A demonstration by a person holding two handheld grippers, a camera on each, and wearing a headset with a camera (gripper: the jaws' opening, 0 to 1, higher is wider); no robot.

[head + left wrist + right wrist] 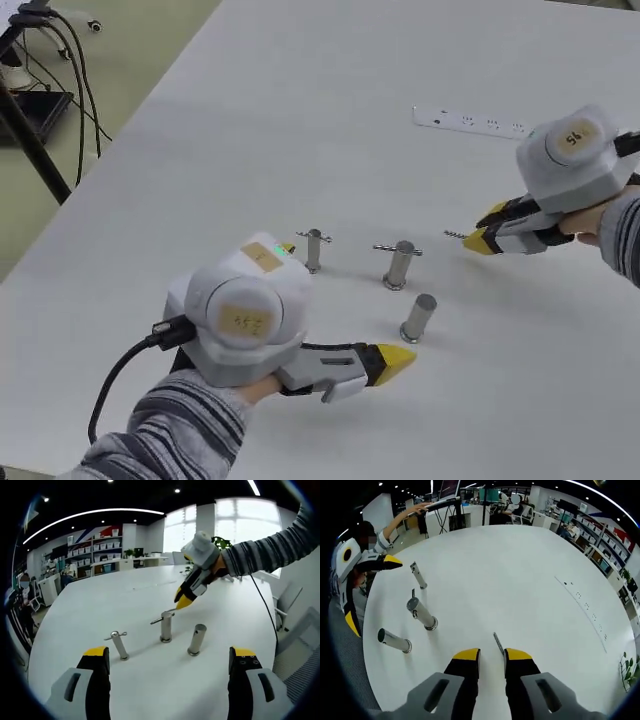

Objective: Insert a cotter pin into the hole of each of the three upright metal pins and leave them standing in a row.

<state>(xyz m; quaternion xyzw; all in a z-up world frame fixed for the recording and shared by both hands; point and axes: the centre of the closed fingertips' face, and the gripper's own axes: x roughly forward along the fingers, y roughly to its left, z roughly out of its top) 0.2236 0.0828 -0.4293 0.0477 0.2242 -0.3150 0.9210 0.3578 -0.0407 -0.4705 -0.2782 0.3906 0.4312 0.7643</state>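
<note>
Three metal pins stand on the white table (300, 120). The far-left pin (313, 250) (119, 645) and the middle pin (400, 265) (165, 626) each carry a cotter pin through the top. The near pin (418, 317) (197, 639) (395, 640) has an empty hole. My left gripper (342, 303) (169, 655) is open wide, just short of the pins. Off to the right of the pins, my right gripper (480, 238) (492, 655) is shut on a cotter pin (455, 235) (498, 642) that points toward the middle pin.
A white power strip (470, 122) (585, 610) lies at the far right of the table. Beyond the table's left edge a black stand and cables (40, 100) stand on the floor. The left gripper view has shelves and office furniture in its background.
</note>
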